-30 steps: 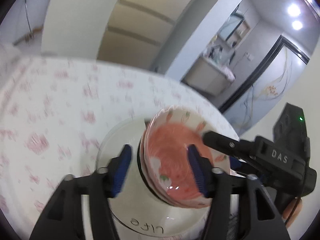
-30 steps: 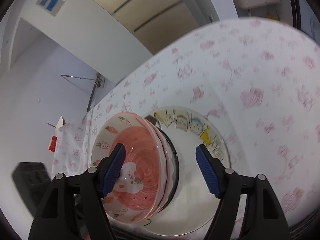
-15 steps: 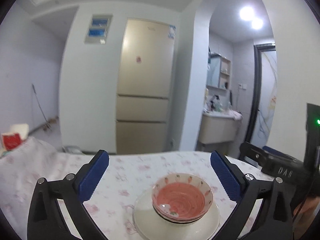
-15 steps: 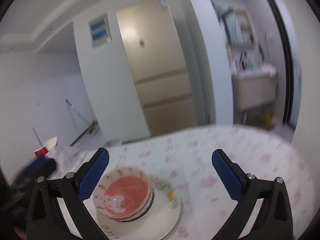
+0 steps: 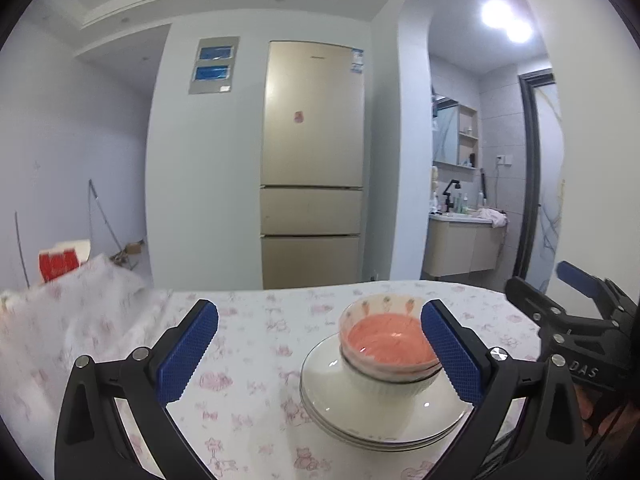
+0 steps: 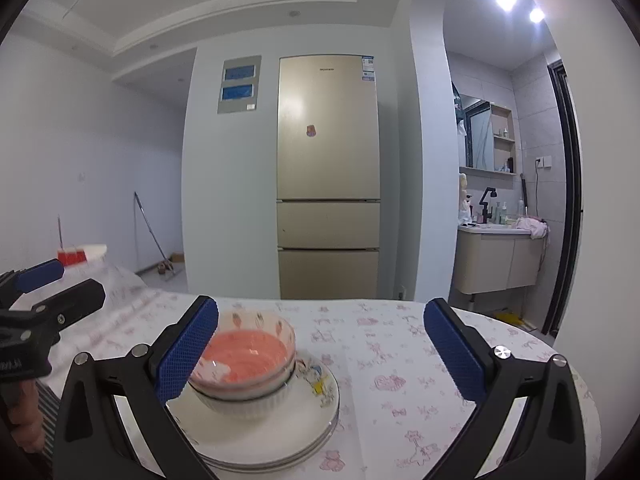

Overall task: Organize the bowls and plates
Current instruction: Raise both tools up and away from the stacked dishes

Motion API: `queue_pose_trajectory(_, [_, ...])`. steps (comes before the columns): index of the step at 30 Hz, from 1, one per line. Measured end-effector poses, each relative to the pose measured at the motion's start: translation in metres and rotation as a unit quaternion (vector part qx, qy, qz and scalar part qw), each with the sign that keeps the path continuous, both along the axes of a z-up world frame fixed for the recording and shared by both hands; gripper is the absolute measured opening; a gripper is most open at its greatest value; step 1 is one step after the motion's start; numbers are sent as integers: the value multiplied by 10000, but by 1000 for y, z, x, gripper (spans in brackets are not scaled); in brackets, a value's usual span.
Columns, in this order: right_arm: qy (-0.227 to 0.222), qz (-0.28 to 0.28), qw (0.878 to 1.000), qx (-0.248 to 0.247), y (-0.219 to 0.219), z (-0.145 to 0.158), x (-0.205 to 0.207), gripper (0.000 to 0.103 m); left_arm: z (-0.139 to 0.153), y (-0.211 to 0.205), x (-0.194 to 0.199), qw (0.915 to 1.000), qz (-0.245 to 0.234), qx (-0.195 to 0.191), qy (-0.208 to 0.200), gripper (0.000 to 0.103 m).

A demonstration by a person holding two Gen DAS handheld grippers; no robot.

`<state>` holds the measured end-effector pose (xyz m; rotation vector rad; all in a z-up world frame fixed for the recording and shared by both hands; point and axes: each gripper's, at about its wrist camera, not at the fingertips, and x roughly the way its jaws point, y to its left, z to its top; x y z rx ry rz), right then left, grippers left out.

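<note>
A pink-lined bowl (image 5: 388,342) is nested in a white ribbed bowl (image 5: 384,386), on a stack of white plates (image 5: 360,424) on the table. My left gripper (image 5: 319,314) is wide open, level and short of the stack, which shows past its right pad. The right gripper (image 5: 560,292) hangs beyond the stack's right side. In the right wrist view the same bowl (image 6: 250,350) and plates (image 6: 288,436) sit behind the left pad of my wide-open right gripper (image 6: 320,314), which touches nothing. The left gripper (image 6: 56,286) shows at the left edge.
The table (image 5: 248,396) wears a white cloth with pink prints; its rounded edge (image 6: 588,404) curves off at the right. A red and white box (image 5: 60,262) stands at the far left. Beyond are a fridge (image 6: 328,176) and a basin cabinet (image 6: 496,260). A hand (image 6: 24,416) holds the left gripper.
Both grippers have opened wide, drawn back from the bowl and swung up to level. The bowls stay on the plates, now smaller and farther off in both views.
</note>
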<state>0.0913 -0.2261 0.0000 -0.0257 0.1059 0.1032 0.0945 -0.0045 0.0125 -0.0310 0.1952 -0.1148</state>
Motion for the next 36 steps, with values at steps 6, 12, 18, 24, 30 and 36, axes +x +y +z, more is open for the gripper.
queue_pose_trajectory(6, [64,-56,9999,-112,2,-22,2,103,-19,-14,-2,9994,-131,323,-86,103])
queue_pose_trajectory(12, [25,-87,9998,189,-11,-24,-4,103,-19,-17,-6,9989,-7,421,-216,103])
queue_pose_trajectory(18, [53,-83,9997,220,-12,-24,-5,103,-22,-16,-5,9989,23,434,-167,103])
queue_pose_trajectory(24, [44,-78,9998,151,-7,-23,-6,103,-22,-12,-5,9992,56,380,-145,103])
queue_pose_trajectory(30, [120,-65,9996,229,-11,-23,-3,103,-22,-11,-6,9989,165,407,-192,103])
queue_pose_trajectory(36, [94,-88,9996,242,-11,-24,-5,103,-23,-8,-1,9993,145,328,-73,103])
